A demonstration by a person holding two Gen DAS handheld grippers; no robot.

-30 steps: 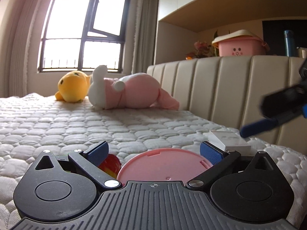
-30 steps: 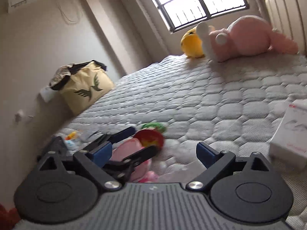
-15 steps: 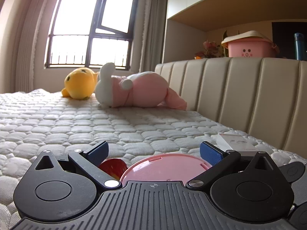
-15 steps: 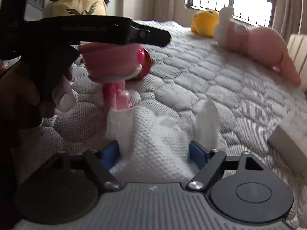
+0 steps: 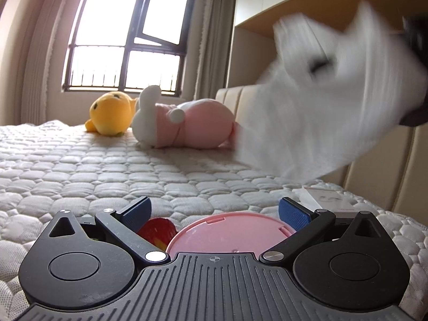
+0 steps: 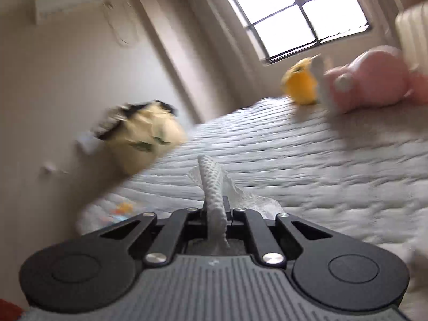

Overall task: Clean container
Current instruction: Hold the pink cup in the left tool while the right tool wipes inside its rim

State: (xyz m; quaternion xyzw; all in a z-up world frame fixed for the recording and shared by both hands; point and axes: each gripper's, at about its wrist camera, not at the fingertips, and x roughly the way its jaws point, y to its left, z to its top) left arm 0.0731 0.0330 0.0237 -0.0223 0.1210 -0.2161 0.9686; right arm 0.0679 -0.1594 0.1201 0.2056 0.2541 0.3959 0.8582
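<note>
My right claw (image 6: 216, 211) is clamped on the white cloth (image 6: 212, 187), ready for wiping. My left claw (image 5: 214, 211) stands wide around the pink container (image 5: 230, 231), steadying it above the bed (image 5: 80, 176) for cleaning.

I can read no text, label, brand or number anywhere. The white box (image 5: 325, 199) just beside the pink container (image 5: 230, 231) carries faint grey marks and a red line, too blurred for me to make out.
</note>
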